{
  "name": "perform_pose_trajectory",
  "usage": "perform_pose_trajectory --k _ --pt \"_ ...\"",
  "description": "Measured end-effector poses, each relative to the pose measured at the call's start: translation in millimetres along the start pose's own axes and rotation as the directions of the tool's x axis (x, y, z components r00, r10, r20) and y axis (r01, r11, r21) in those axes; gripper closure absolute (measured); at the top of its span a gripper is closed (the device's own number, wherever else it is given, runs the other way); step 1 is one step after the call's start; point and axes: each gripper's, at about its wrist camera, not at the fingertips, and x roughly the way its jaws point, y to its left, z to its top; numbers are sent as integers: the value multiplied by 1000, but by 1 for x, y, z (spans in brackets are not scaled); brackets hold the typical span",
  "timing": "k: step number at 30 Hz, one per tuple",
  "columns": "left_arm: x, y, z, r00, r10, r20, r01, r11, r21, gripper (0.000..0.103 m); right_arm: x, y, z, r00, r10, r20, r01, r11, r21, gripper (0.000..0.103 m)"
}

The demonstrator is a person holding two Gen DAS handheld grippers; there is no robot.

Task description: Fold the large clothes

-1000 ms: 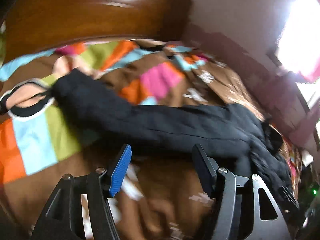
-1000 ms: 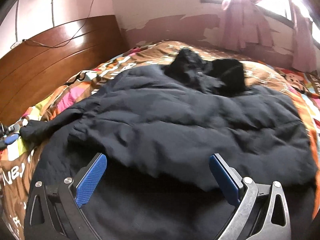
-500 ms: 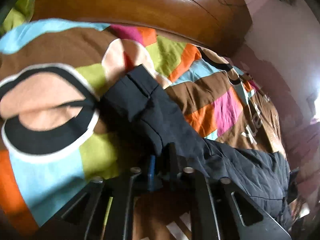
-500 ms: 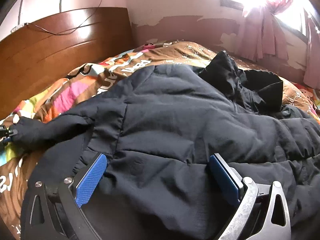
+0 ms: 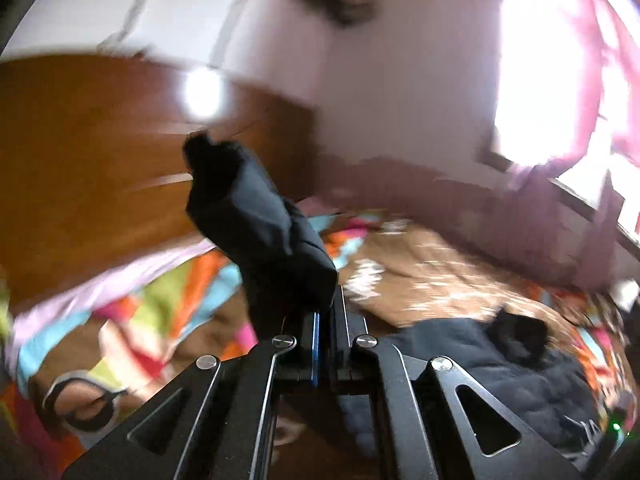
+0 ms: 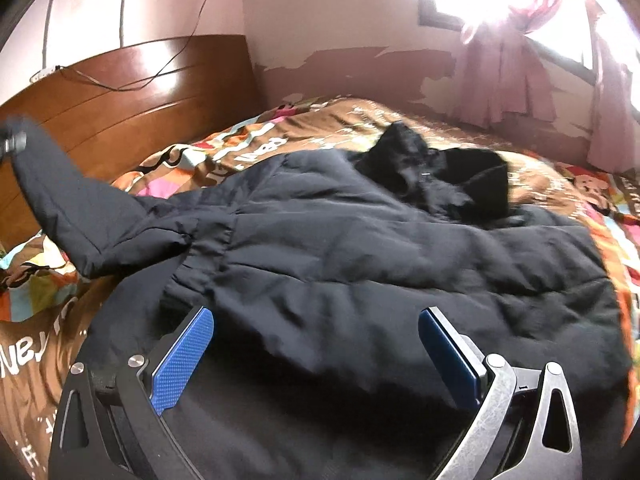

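Daylight floods in from a blown-out window behind thin pink curtains (image 6: 504, 60) at one to two o'clock in both views, washing the nearby wall white. The left wrist view is heavily motion-smeared; a round glare spot sits on the glossy brown wooden headboard (image 5: 100, 168) at ten o'clock. The right wrist view is sharper, blurred mostly at nine o'clock. Fisheye bending and dark corners frame both

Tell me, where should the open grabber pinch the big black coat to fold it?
Probably the coat's near hem edge, just ahead of the right gripper. Come in low from the near side, since that edge lies as a thin loose flap on the bed. The left gripper already holds the sleeve.
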Motion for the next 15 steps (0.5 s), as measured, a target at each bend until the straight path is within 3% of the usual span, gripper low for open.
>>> perform_pose_trajectory --k 3,7,10,15 --pt "-17 -55 5 990 -138 6 137 988 70 101 -26 -22 -5 1000 -23 15 23 999 26 0" --pt "-28 -122 -6 957 -288 -31 289 949 124 101 -59 -53 -14 998 -56 25 55 997 55 0" --pt "-22 -167 -27 929 -359 -87 369 916 157 102 -79 -79 -23 997 -77 21 76 995 72 0" --pt "9 -228 -74 882 -420 -211 457 871 177 102 -99 -117 -34 994 -108 -3 108 989 97 0"
